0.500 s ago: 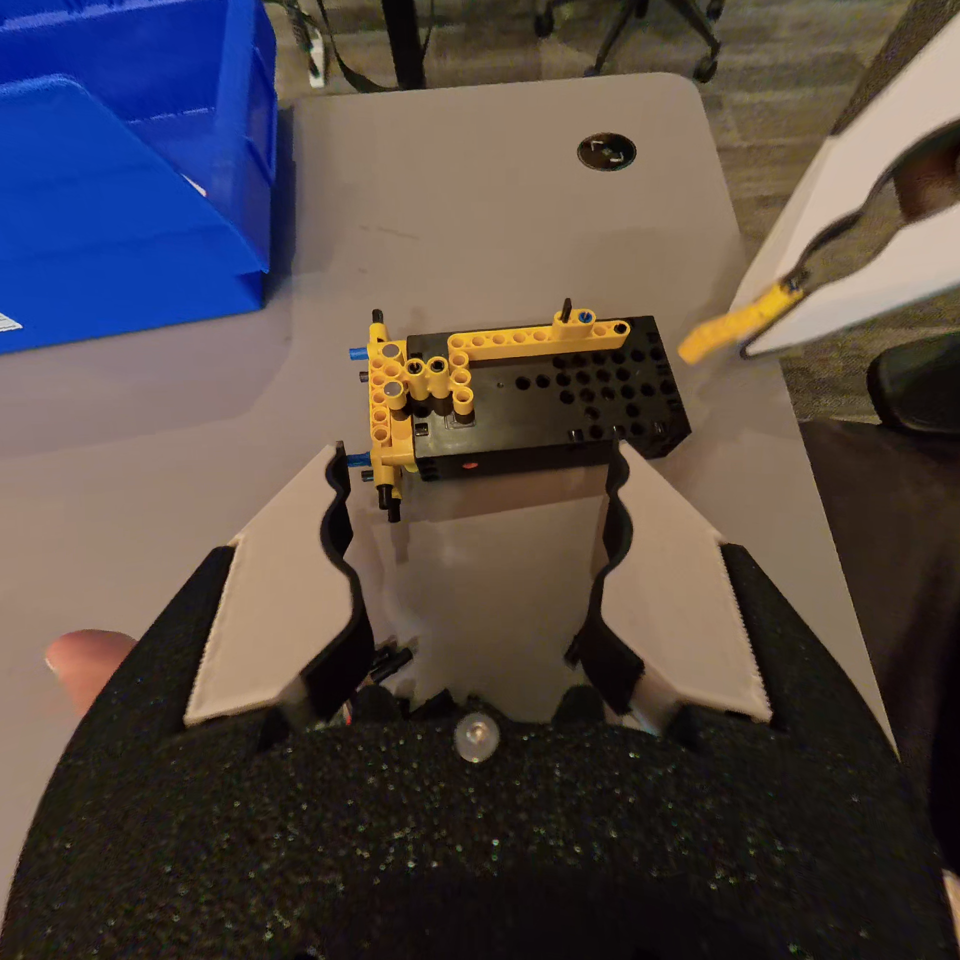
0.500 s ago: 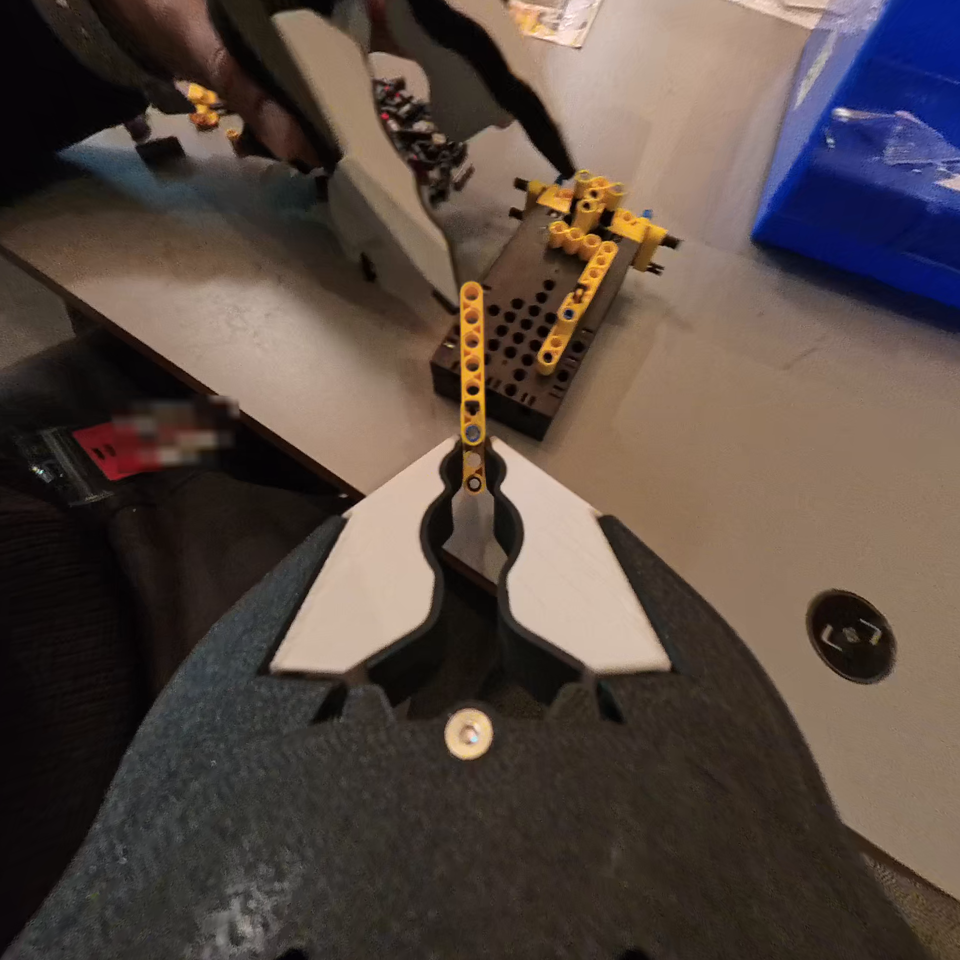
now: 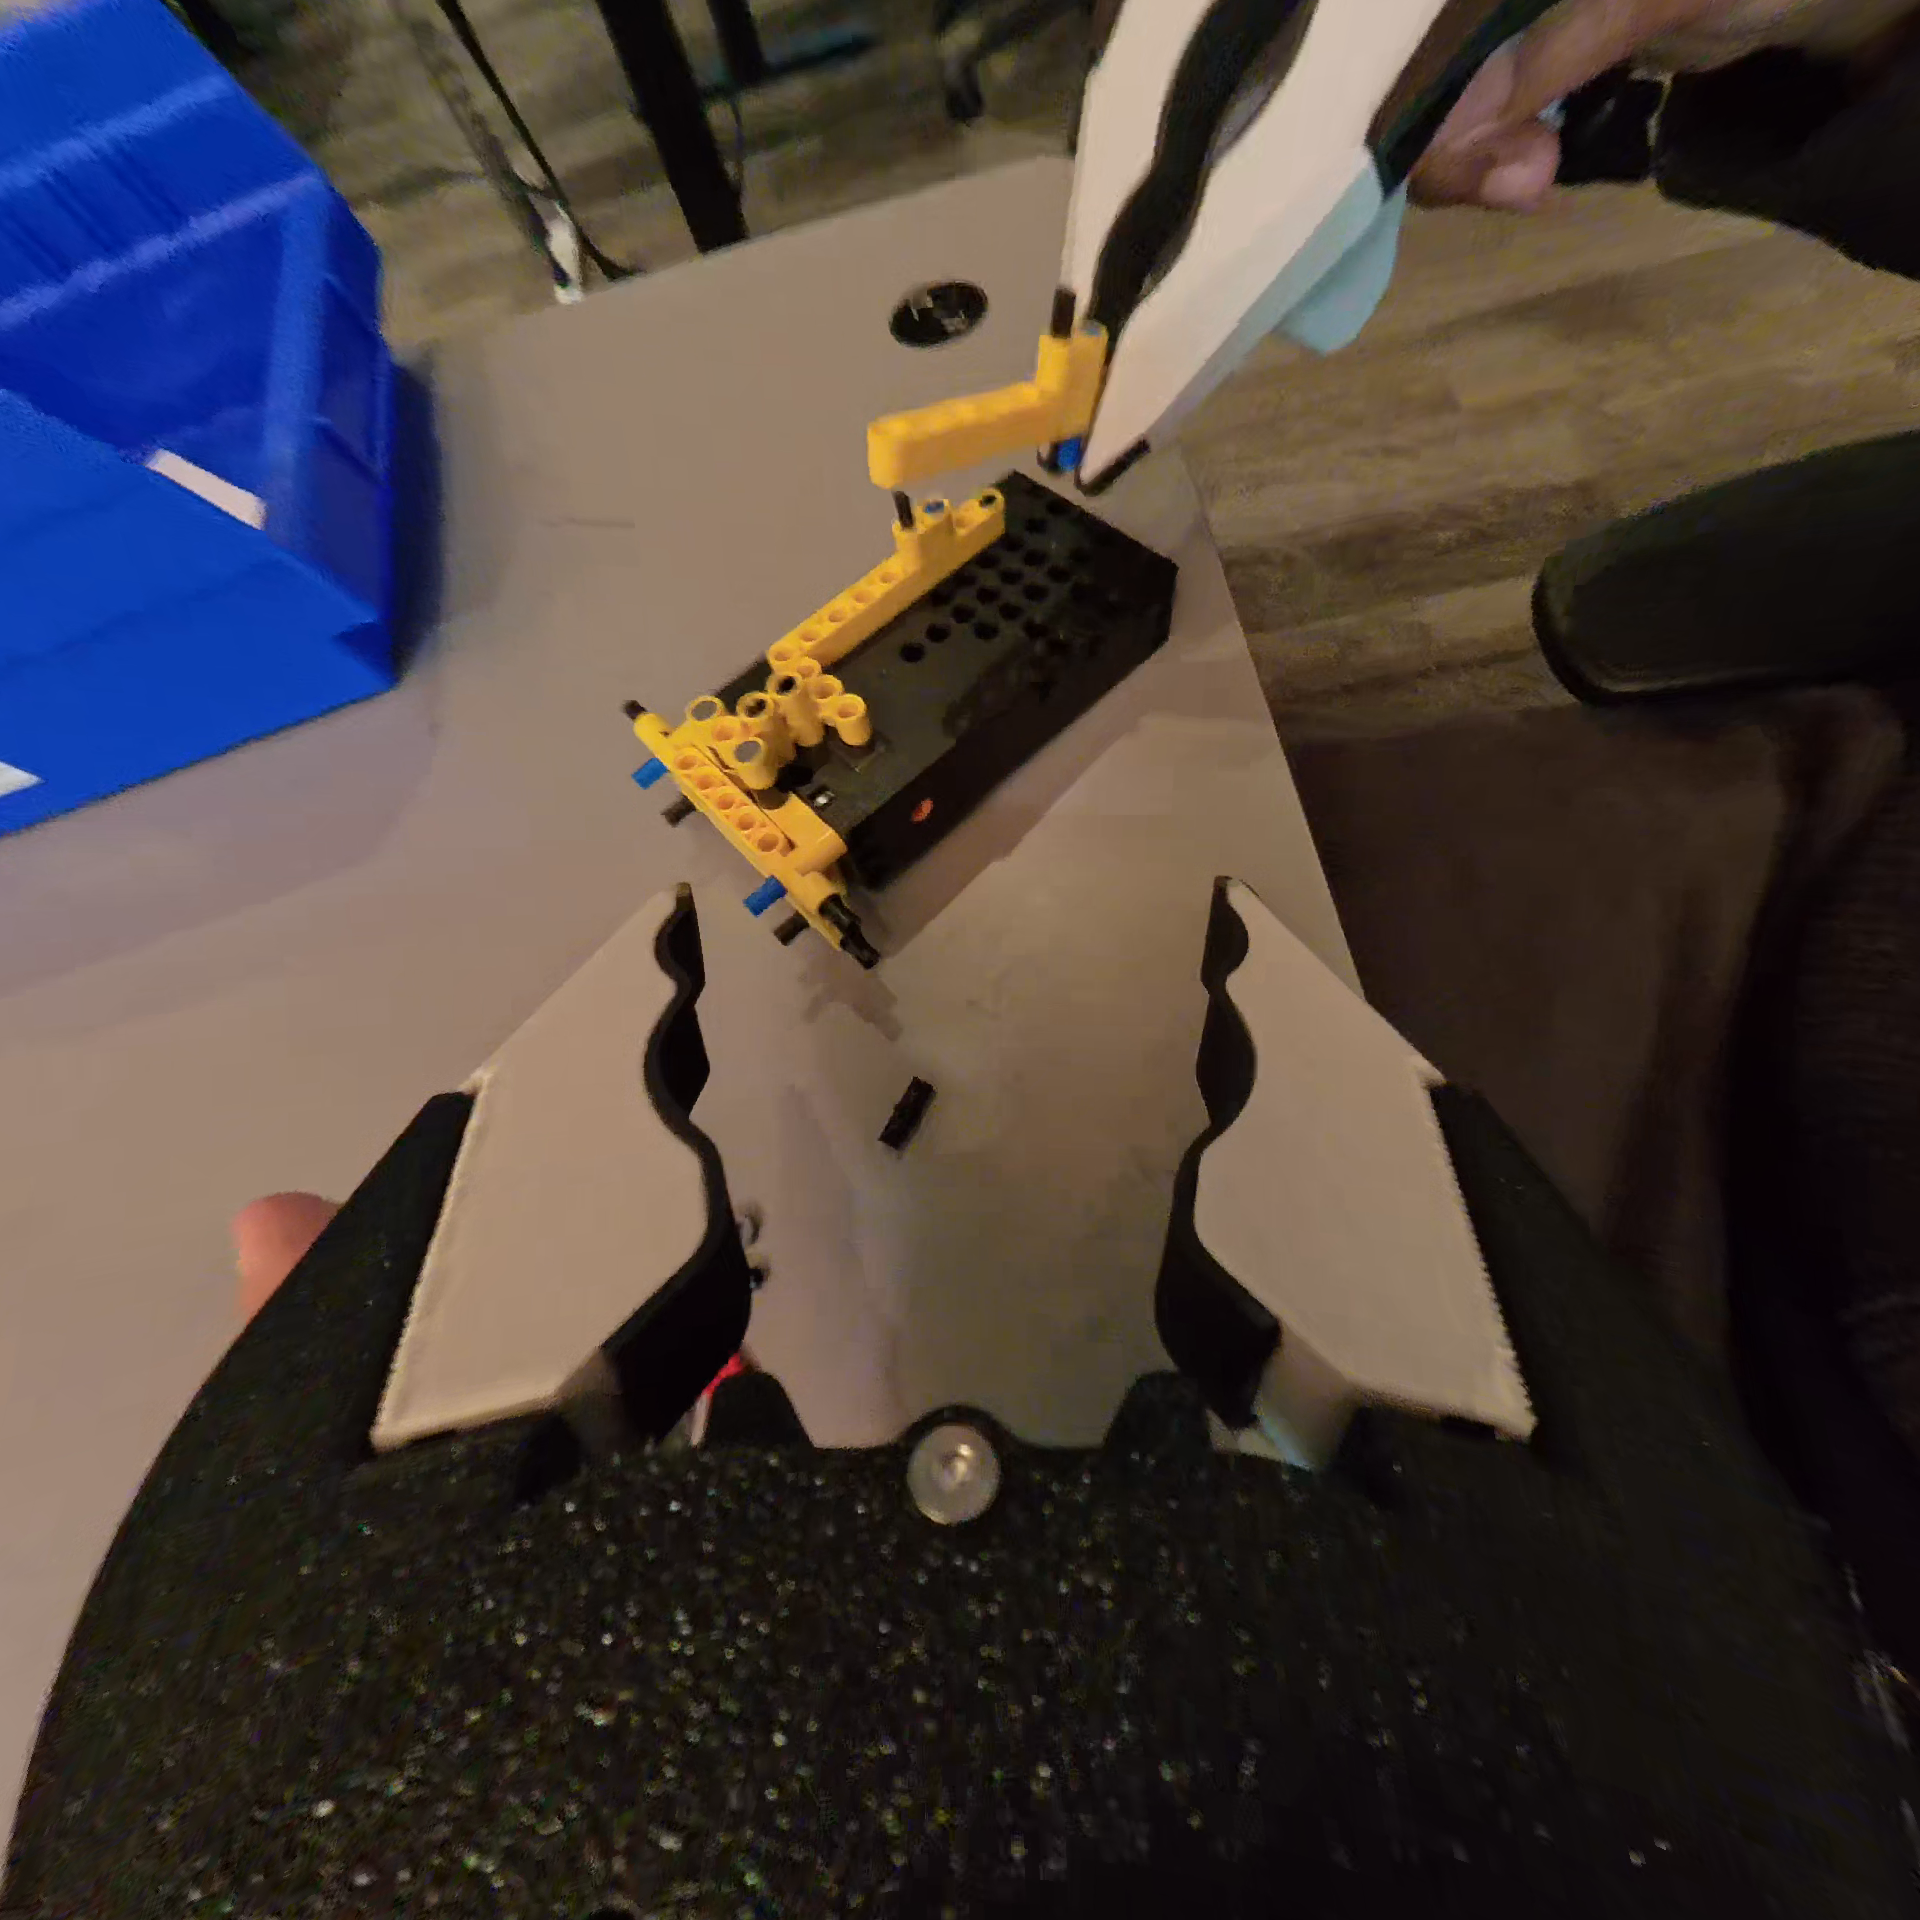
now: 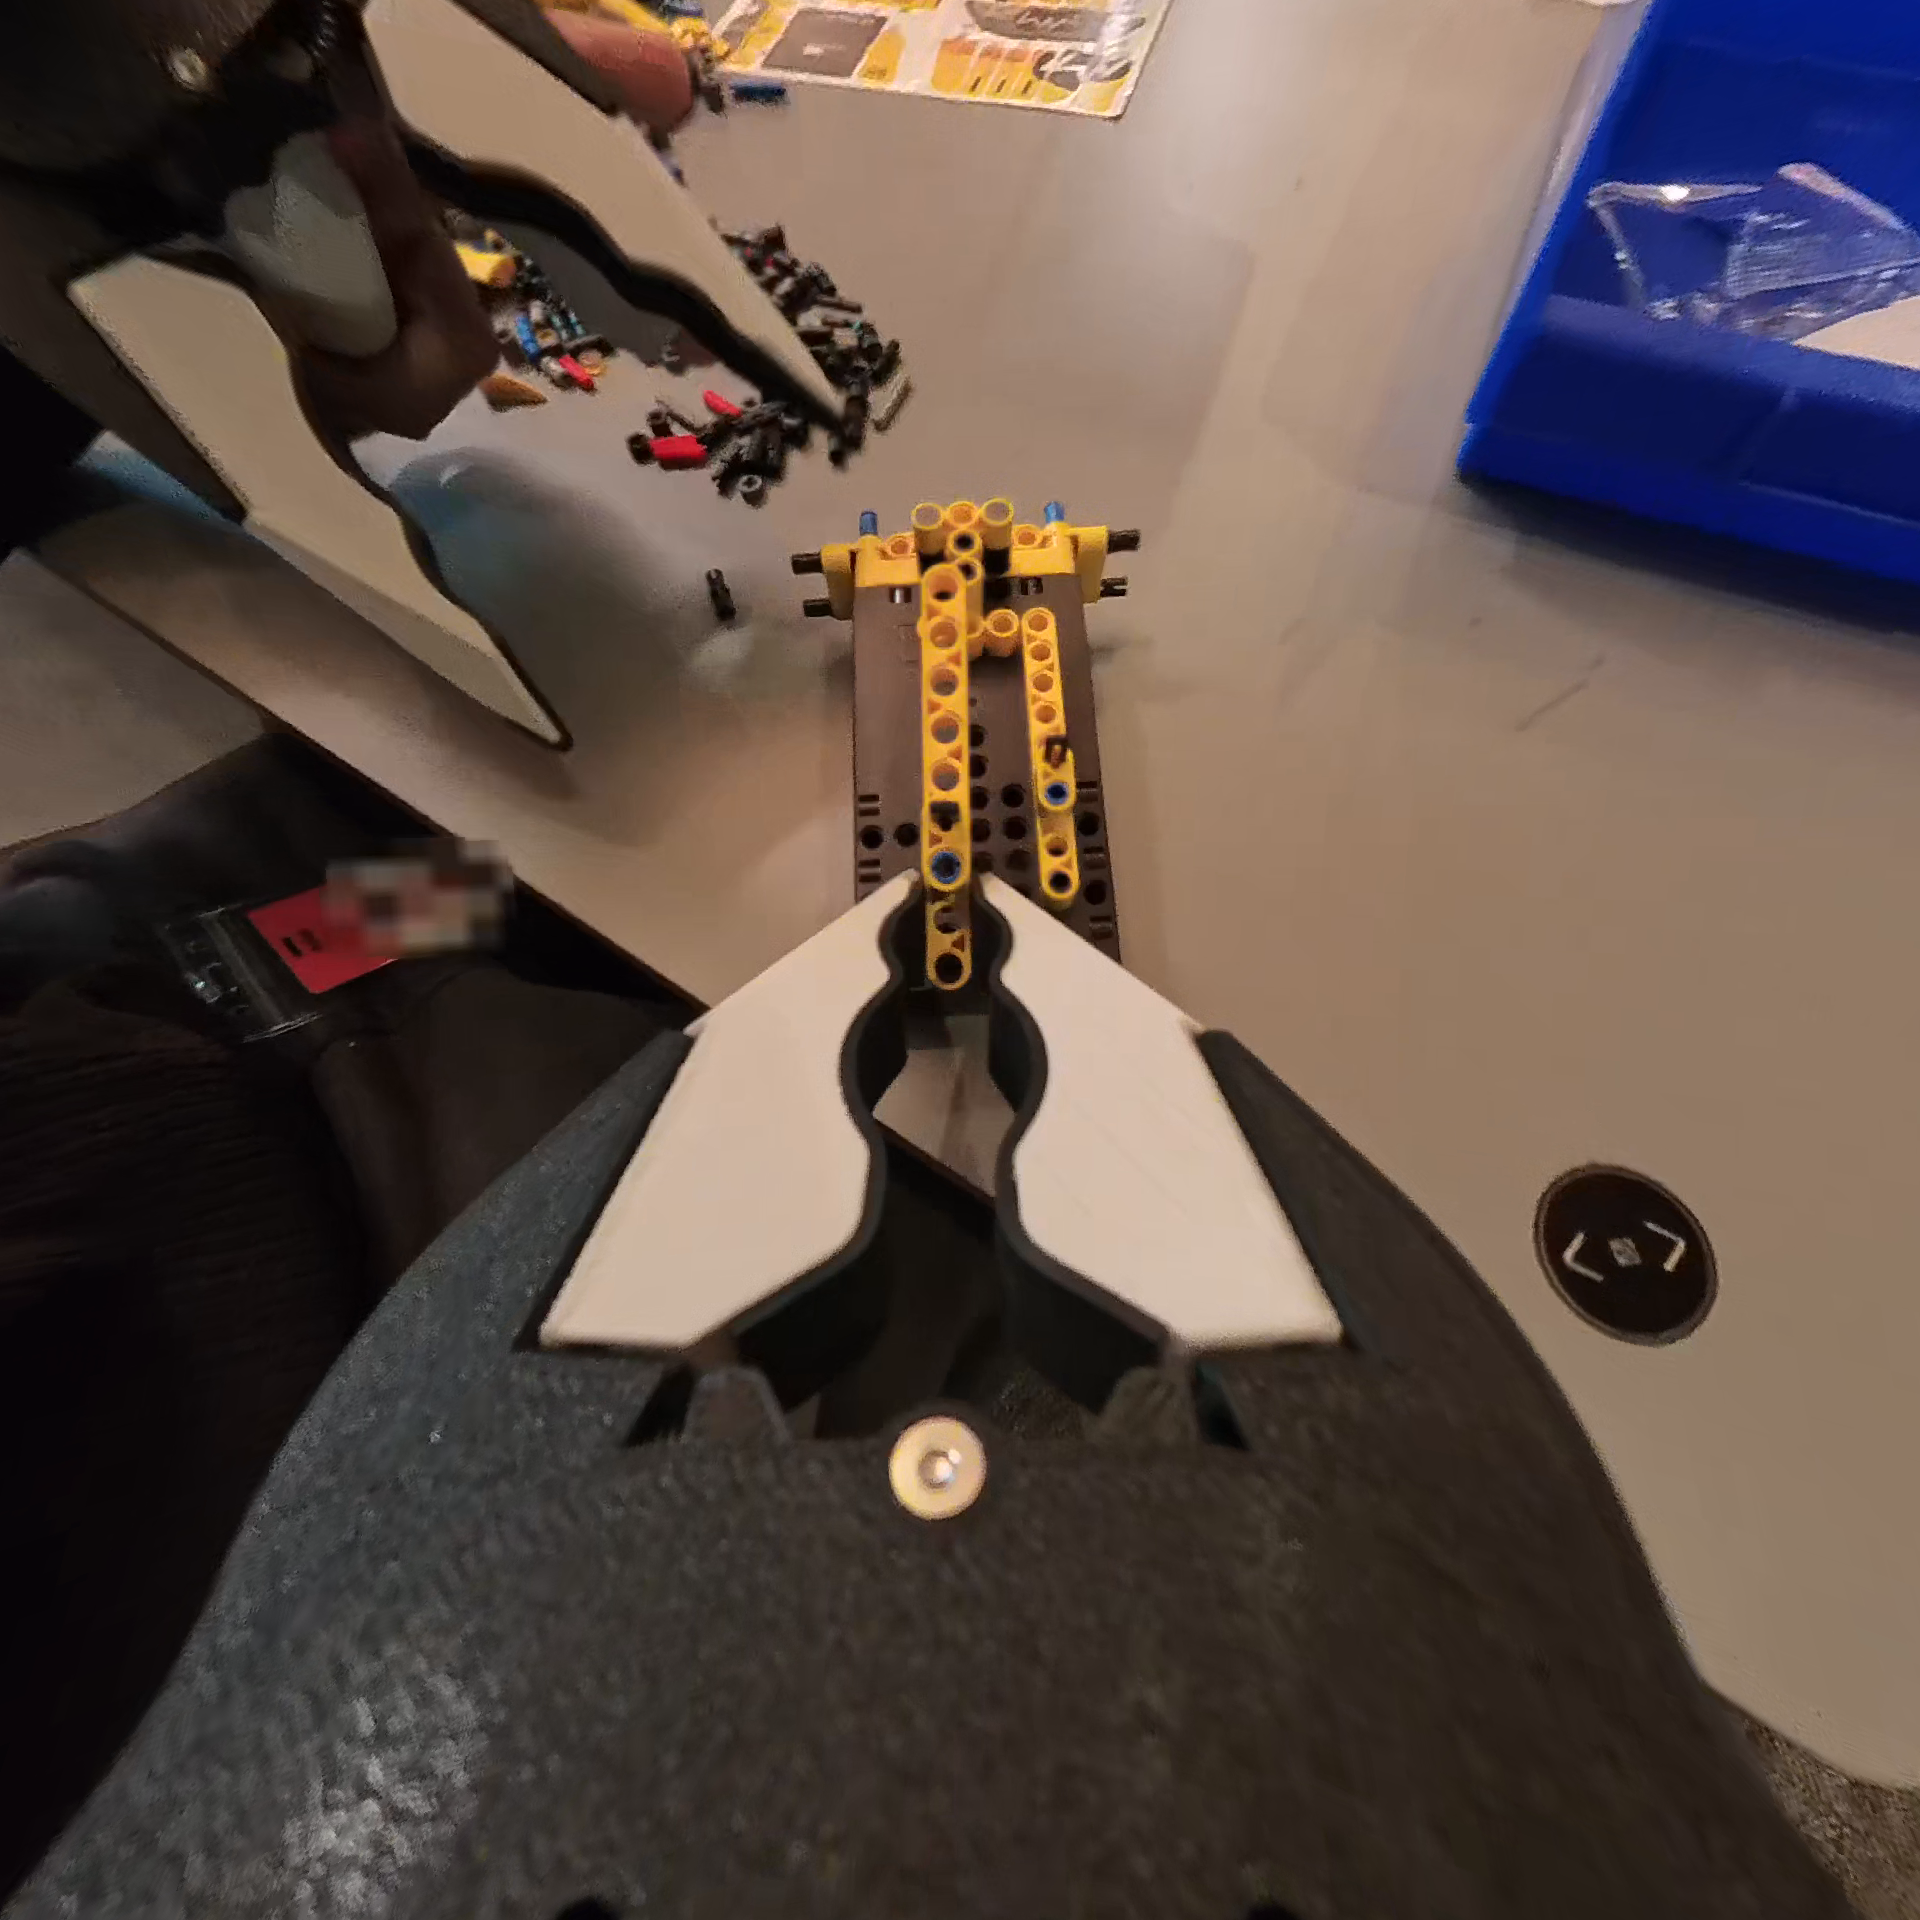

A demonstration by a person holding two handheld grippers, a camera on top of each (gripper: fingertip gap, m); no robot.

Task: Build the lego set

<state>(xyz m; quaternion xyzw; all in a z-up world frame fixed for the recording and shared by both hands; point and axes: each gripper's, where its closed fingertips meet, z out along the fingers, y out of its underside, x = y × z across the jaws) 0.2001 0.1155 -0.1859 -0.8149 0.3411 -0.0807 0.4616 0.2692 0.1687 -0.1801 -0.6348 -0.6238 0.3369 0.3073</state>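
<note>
Right hand-held gripper [image 4: 948, 894] pinches a yellow beam [image 4: 943, 769] above the black block [image 4: 982, 748]; left hand-held gripper [image 3: 951, 904] gapes wide, empty.

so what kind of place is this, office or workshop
Probably an office or lab desk used for a building-toy kit: a grey desk with a cable grommet, blue storage bins, loose toy parts, and a chair armrest beside it.

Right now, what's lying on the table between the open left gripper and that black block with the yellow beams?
One small black pin lies on the bare grey table between the left gripper and the black block. The left wrist view shows it best.
</note>
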